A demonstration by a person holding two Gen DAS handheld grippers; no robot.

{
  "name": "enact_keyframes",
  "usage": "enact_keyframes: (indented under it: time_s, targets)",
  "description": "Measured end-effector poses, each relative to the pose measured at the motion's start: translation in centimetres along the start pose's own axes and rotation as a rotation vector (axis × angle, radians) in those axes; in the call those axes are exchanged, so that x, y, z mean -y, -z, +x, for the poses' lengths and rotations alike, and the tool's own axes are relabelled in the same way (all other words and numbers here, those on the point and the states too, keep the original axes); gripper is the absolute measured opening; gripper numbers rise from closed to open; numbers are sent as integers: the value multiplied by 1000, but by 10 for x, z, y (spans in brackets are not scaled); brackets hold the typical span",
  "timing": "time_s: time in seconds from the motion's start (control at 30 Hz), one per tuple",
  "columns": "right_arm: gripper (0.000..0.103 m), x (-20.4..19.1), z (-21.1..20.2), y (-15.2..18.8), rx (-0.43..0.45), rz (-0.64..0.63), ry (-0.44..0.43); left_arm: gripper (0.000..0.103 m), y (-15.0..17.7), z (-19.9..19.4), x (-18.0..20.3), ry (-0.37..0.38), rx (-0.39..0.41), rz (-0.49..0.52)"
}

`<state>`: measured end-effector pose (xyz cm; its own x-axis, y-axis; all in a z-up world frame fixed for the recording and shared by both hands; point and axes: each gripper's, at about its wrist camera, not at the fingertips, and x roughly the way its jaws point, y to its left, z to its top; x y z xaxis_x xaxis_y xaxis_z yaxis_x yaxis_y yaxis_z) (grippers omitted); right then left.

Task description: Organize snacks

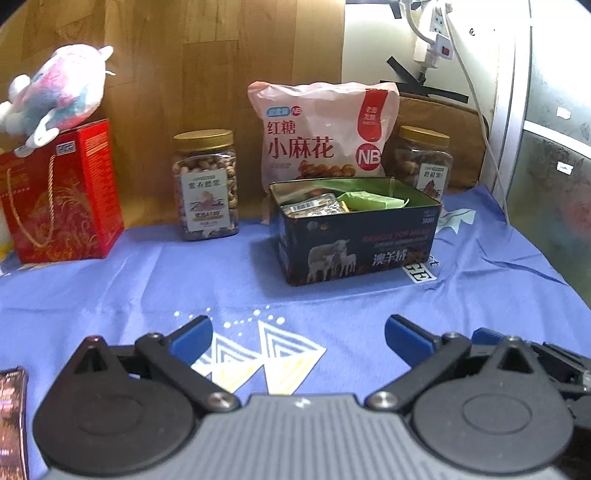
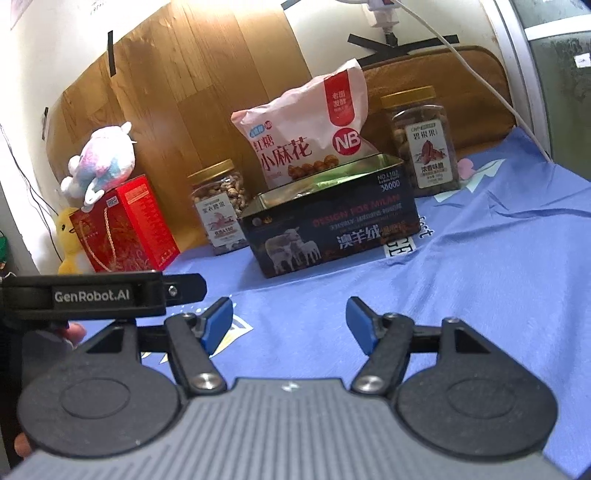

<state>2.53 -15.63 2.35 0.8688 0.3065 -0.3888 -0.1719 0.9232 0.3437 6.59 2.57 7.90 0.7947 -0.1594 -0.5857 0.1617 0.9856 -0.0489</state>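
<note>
You are holding the left gripper and right gripper wide apart, empty, facing the open tin of snack packets.

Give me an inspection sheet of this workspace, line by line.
Surface: blue printed cloth, wrinkled at the right.
Job's things: open tin box holding snack packets; pink snack bag upright behind it; two gold-lidded nut jars flanking the bag.
Clutter: red gift box with plush toy on top; yellow plush beside it.
Grippers: left gripper and right gripper, jaws open, empty.
Cables: white cable hanging from wall power strip.
Surroundings: wooden board against the wall.
</note>
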Motion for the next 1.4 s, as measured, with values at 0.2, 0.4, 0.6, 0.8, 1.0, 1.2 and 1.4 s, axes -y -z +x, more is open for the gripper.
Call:
enact_keyframes:
  time_s: [0.2, 0.4, 0.6, 0.8, 1.0, 1.2, 1.4]
  targets:
    - [76, -2, -6, 4, -7, 1, 8, 103, 6, -8, 0, -34, 0, 5]
    - [78, 6, -7, 8, -16, 38, 40, 103, 9, -16, -1, -69, 17, 7]
    - [80, 16, -12, 6, 22, 89, 72, 103, 14, -15, 1, -152, 15, 52]
    - [81, 22, -14, 4, 53, 123, 85, 103, 25, -6, 11, -173, -33, 112]
    - [81, 21, -13, 5, 49, 120, 89, 103, 32, 2, 17, -159, -76, 144]
    - [82, 22, -11, 5, 52, 125, 93, 103, 34, 10, 20, -144, -110, 155]
    - [82, 22, -10, 5, 60, 118, 99, 103, 34, 12, 20, -144, -120, 160]
